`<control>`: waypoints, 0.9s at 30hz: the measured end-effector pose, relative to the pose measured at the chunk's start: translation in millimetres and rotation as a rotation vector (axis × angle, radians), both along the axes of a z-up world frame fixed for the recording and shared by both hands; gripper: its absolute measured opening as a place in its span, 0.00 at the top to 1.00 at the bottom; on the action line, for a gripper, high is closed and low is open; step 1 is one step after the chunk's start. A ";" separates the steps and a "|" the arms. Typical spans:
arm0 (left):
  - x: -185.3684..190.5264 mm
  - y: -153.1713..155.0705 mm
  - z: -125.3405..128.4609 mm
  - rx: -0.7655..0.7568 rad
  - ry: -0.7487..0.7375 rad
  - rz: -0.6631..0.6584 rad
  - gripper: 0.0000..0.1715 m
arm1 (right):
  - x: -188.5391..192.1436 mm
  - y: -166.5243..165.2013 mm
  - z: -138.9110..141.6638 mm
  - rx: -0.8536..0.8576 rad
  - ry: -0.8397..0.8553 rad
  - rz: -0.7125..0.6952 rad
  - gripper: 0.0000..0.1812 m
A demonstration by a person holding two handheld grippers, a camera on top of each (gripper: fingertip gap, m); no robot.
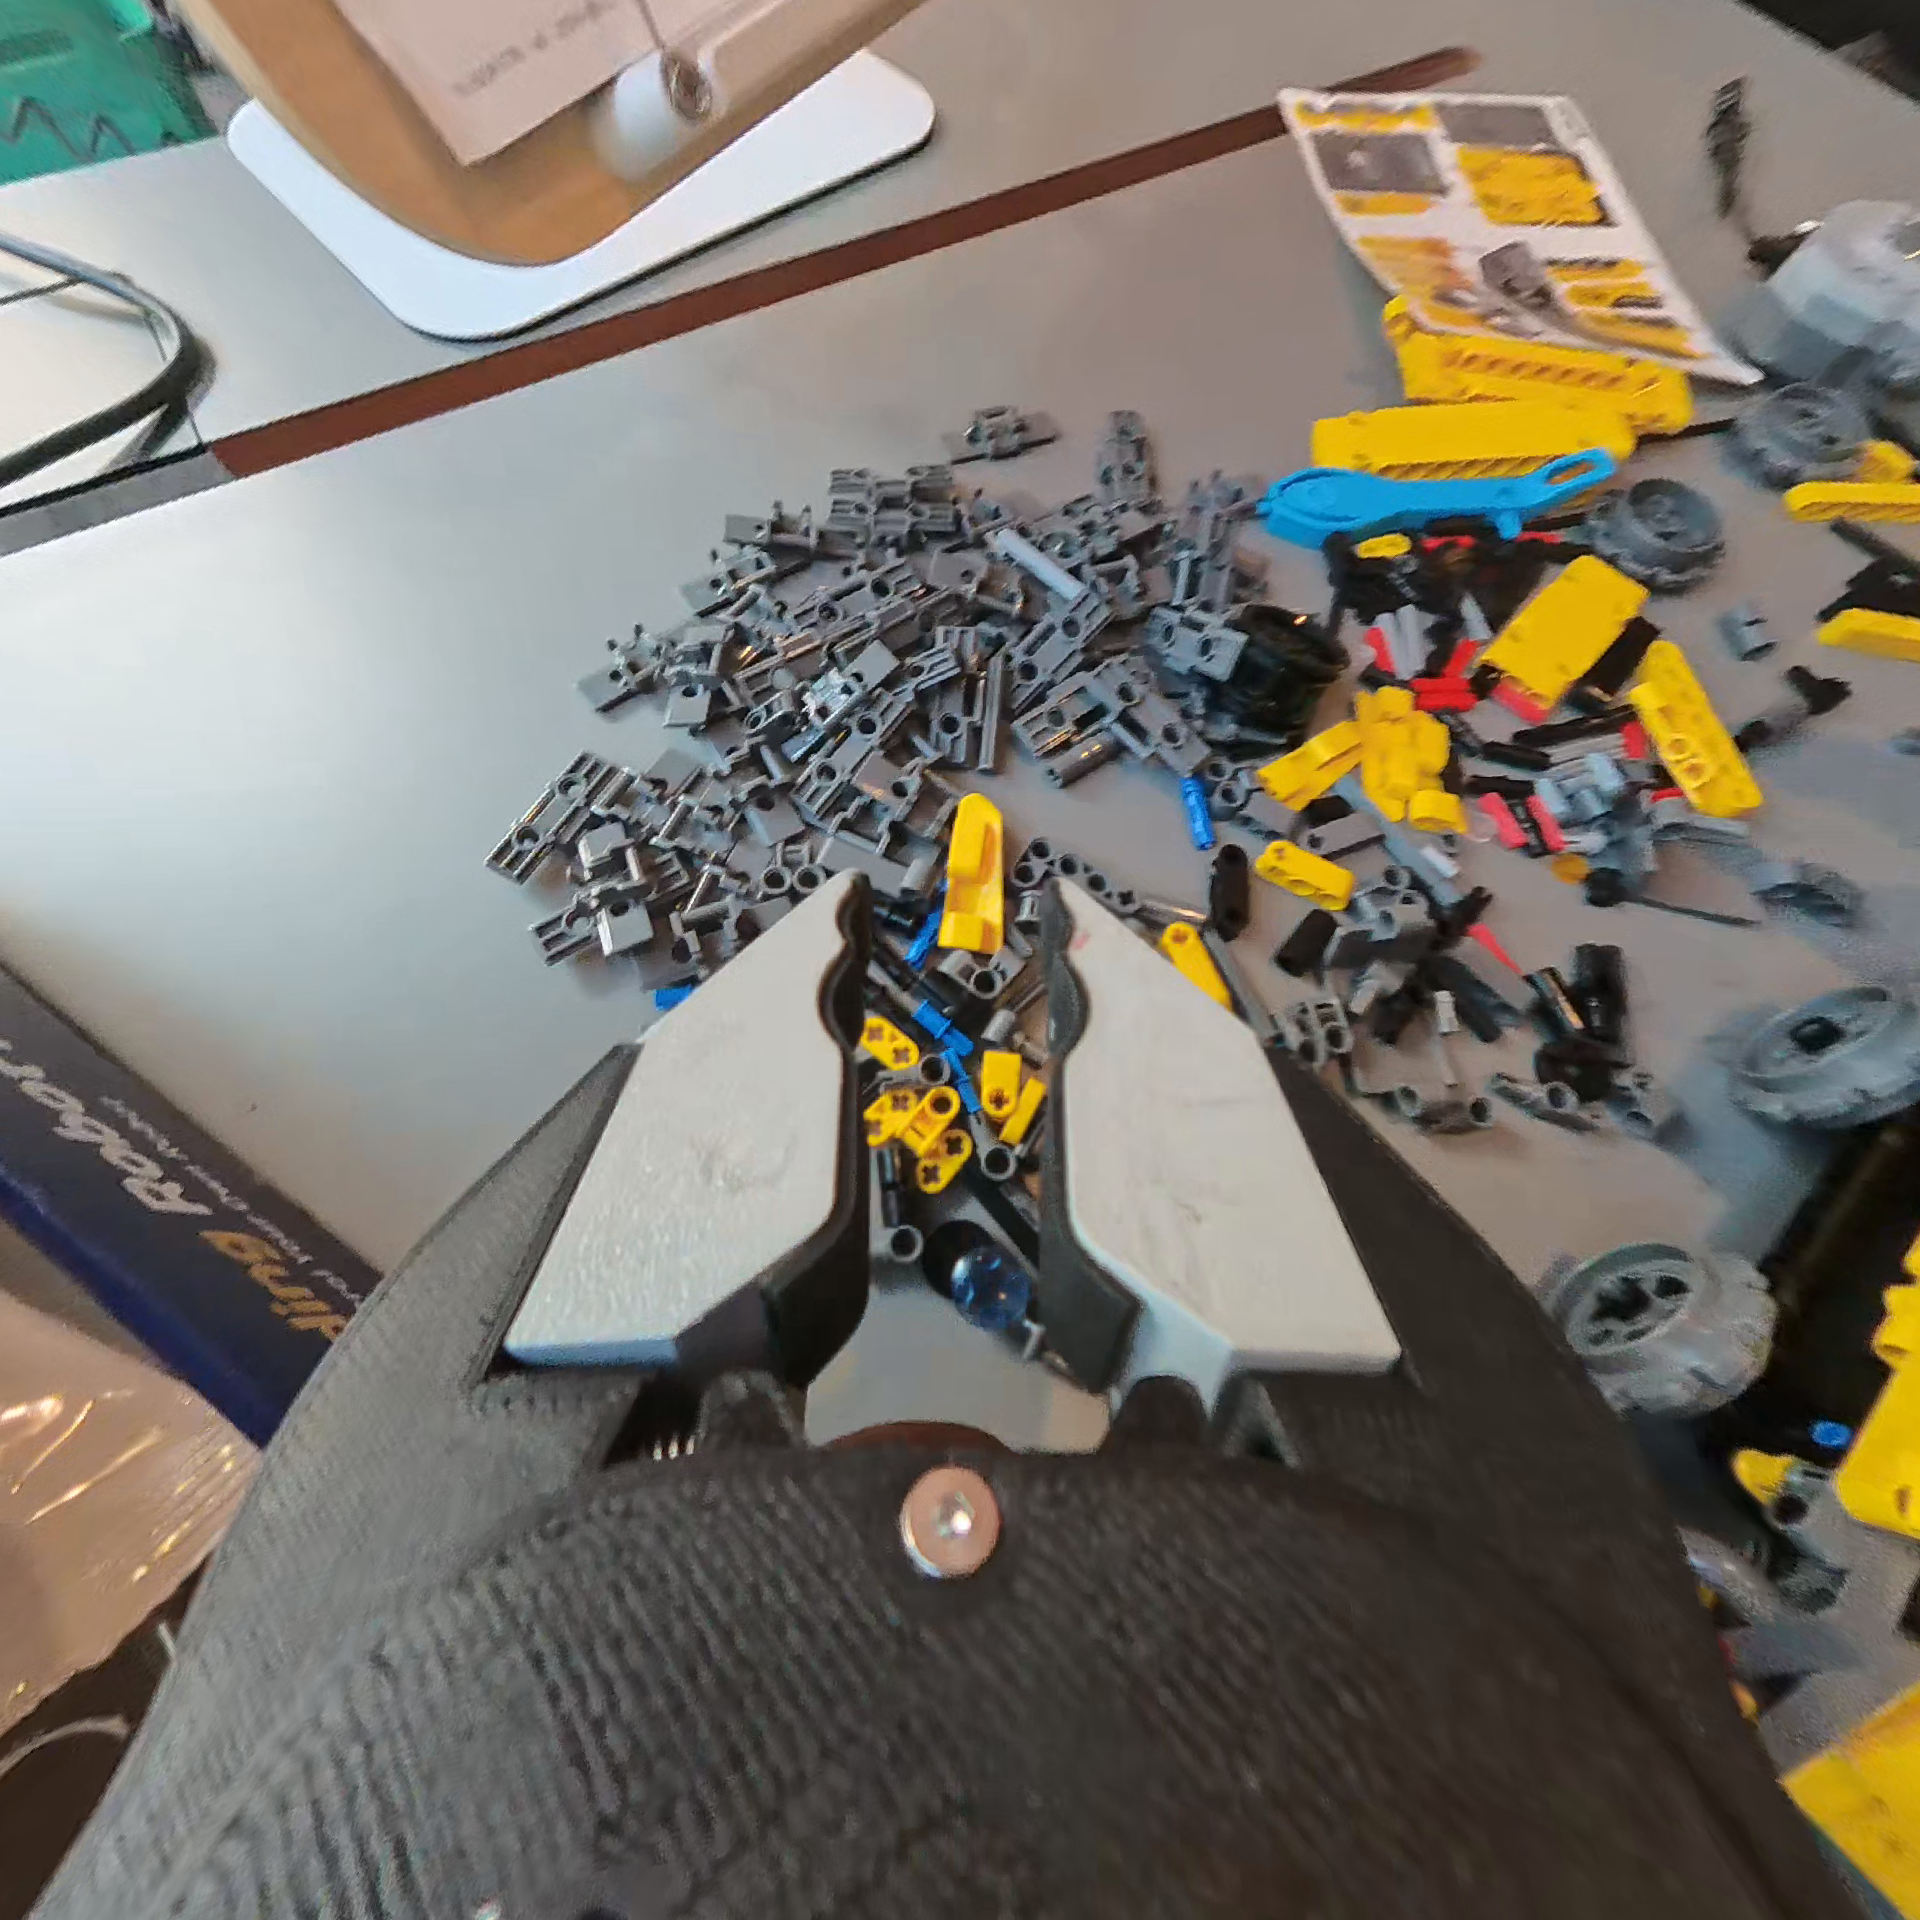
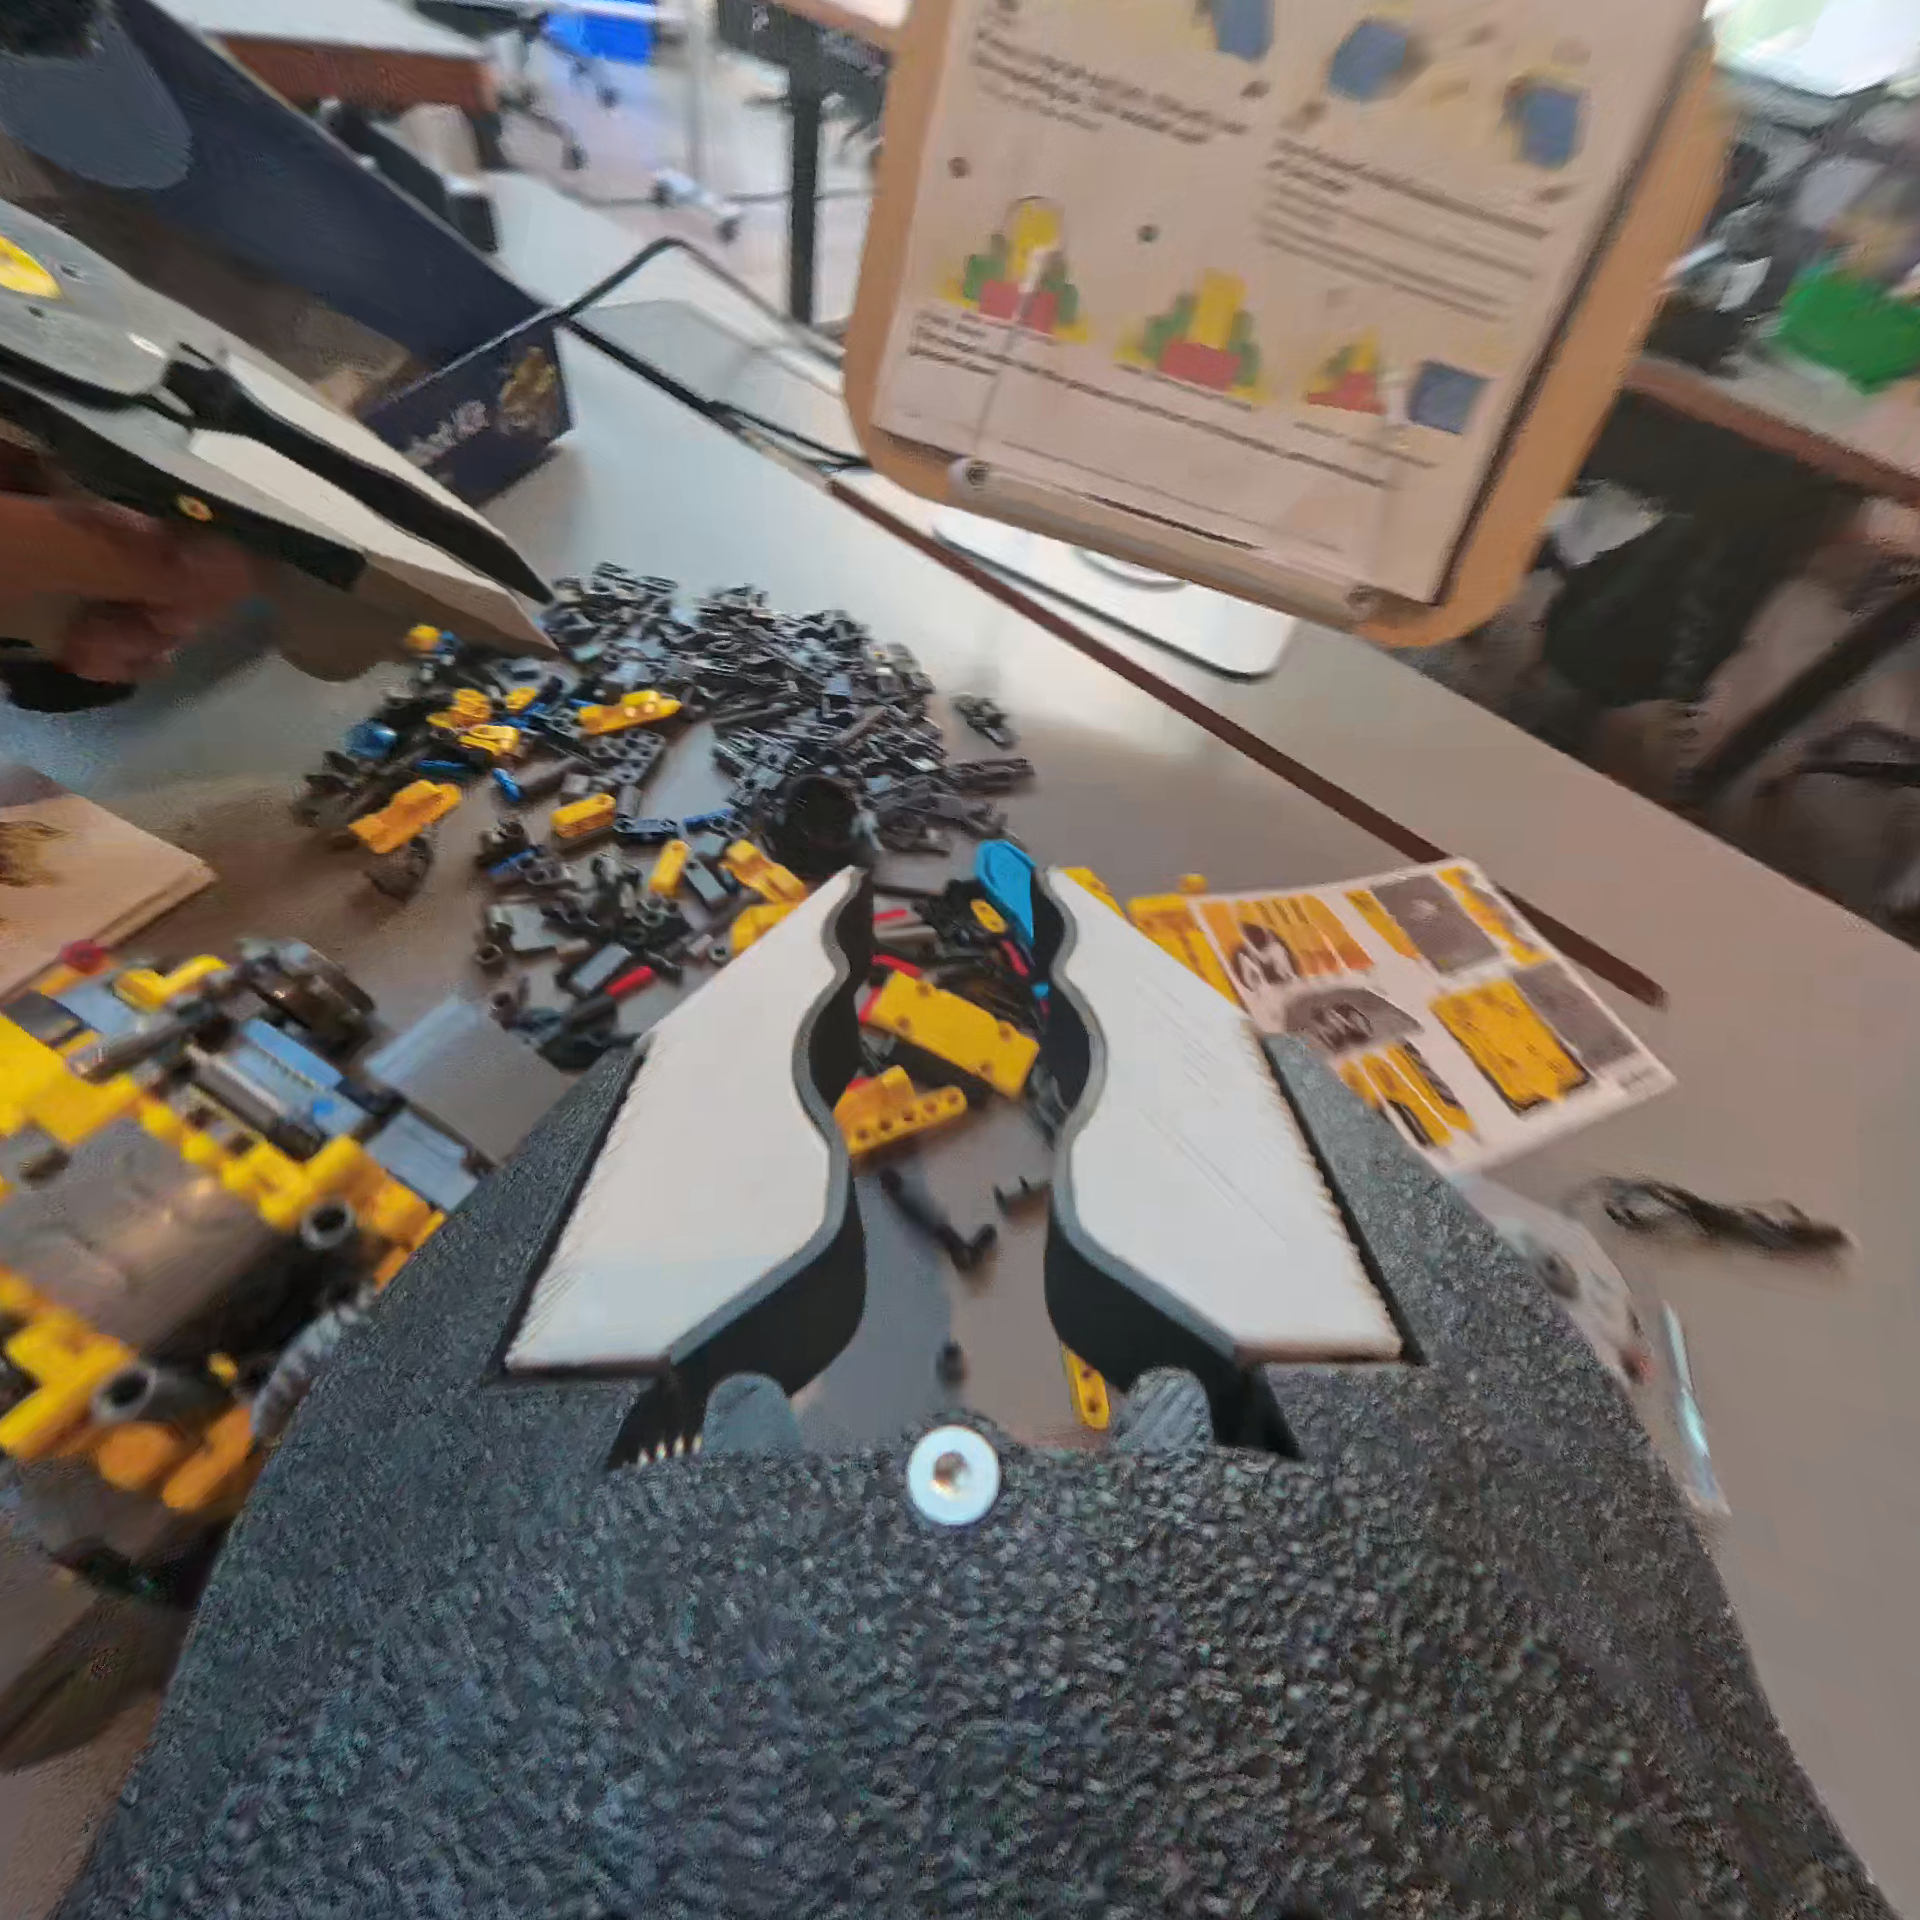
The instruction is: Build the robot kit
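Between the parted left claw [image 1: 951, 899] tips (nothing gripped) lies a yellow piece [image 1: 974, 871].

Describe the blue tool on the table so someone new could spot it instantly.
Start at the printed yellow-and-grey sticker sheet on the grey table. Just below it lie long yellow beams, and the blue tool rests against their near edge, beside the dark grey parts pile. It is the only large light-blue piece, long and flat.
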State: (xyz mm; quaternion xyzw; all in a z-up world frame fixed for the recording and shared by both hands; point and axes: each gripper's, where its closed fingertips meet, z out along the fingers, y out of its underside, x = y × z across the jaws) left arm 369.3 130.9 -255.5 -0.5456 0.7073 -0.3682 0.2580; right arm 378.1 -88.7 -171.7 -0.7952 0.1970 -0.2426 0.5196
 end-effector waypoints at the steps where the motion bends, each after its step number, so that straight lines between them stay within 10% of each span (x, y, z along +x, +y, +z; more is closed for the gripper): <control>1: -0.1 2.8 -3.0 0.016 0.012 0.009 0.83 | 7.3 20.1 -0.4 -0.032 0.058 0.063 0.83; 9: 4.0 23.1 -5.8 0.096 0.009 0.106 0.83 | 32.2 115.2 -26.1 -0.288 0.194 0.412 0.84; 17: 2.8 23.5 -3.1 0.114 -0.008 0.092 0.66 | 11.5 135.3 -51.6 -0.458 0.413 0.566 0.80; 27: 1.8 9.0 -6.8 0.082 0.000 0.049 0.67 | 58.5 73.7 -73.7 -0.608 0.464 0.228 0.81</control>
